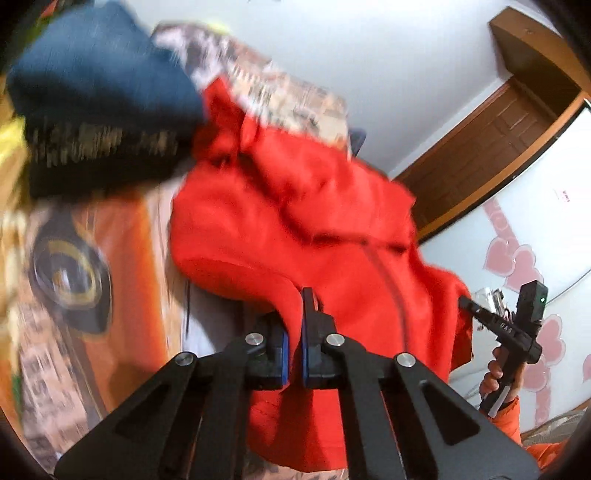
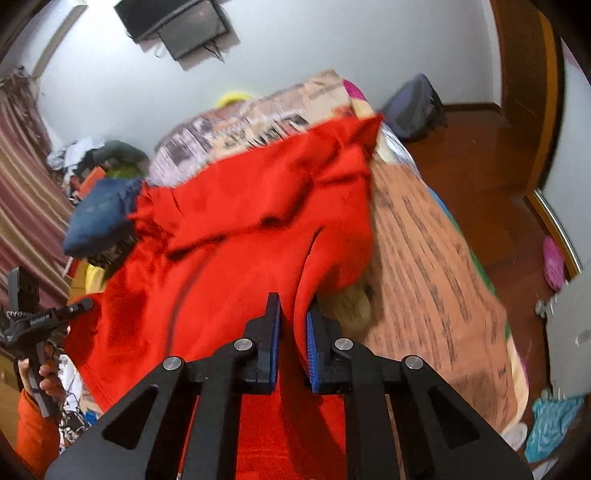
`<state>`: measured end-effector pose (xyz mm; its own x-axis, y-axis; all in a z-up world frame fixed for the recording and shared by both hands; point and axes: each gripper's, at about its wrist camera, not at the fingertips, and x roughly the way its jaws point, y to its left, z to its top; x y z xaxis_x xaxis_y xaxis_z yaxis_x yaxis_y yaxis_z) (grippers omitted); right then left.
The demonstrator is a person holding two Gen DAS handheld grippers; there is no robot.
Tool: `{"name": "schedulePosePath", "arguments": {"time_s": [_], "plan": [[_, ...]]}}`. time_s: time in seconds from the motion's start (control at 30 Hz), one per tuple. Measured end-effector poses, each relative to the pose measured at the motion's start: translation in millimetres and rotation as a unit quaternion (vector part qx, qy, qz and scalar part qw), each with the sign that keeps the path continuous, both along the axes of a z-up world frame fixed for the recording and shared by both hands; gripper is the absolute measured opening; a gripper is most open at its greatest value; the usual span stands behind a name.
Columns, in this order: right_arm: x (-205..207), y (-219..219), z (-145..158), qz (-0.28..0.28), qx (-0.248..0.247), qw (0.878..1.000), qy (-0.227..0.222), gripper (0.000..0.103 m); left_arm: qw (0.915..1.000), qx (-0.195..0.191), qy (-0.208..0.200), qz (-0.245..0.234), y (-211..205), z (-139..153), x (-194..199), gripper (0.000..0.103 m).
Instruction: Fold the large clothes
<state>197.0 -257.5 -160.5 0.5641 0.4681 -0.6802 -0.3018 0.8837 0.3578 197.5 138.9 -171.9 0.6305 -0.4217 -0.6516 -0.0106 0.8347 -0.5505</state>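
A large red garment with a dark zipper (image 1: 295, 214) (image 2: 240, 229) lies spread over the patterned bedspread (image 1: 92, 240) (image 2: 436, 266). My left gripper (image 1: 294, 332) is shut on a fold of its red edge, which hangs between the blue pads. My right gripper (image 2: 293, 325) is likewise shut on another red fold at the near hem. The cloth is lifted at both grips and drapes back onto the bed. In the left wrist view the right gripper (image 1: 466, 303) shows at the right, held by a hand in an orange sleeve; the right wrist view shows the left gripper (image 2: 85, 304) at the left.
A dark blue folded garment (image 1: 99, 81) (image 2: 99, 214) lies on a stack at the bed's far side. A wall-mounted screen (image 2: 173, 22) hangs above. Wooden floor (image 2: 480, 166), a dark bag (image 2: 413, 103), a wooden door (image 1: 480, 147) and a clutter pile (image 2: 92, 158) surround the bed.
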Motion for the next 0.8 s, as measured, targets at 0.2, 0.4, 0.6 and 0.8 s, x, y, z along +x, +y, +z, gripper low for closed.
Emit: {"name": "schedulePosePath", "arguments": {"time_s": [0.2, 0.4, 0.6, 0.8], "plan": [[41, 16, 26, 0.012, -0.002, 0.999, -0.046, 0.011, 0.9972, 0.016, -0.073, 0.005, 5, 58, 36, 0.003], [104, 22, 48, -0.015, -0.019, 0.997, -0.078, 0.011, 0.9915, 0.072, -0.103, 0.036, 8, 83, 99, 0.003], [183, 26, 32, -0.044, -0.034, 0.998, -0.042, 0.011, 0.9837, 0.14, -0.079, 0.08, 12, 63, 177, 0.003], [231, 36, -12, -0.047, -0.064, 0.997, 0.004, 0.011, 0.9749, 0.195, -0.017, 0.105, 26, 11, 236, 0.003]]}}
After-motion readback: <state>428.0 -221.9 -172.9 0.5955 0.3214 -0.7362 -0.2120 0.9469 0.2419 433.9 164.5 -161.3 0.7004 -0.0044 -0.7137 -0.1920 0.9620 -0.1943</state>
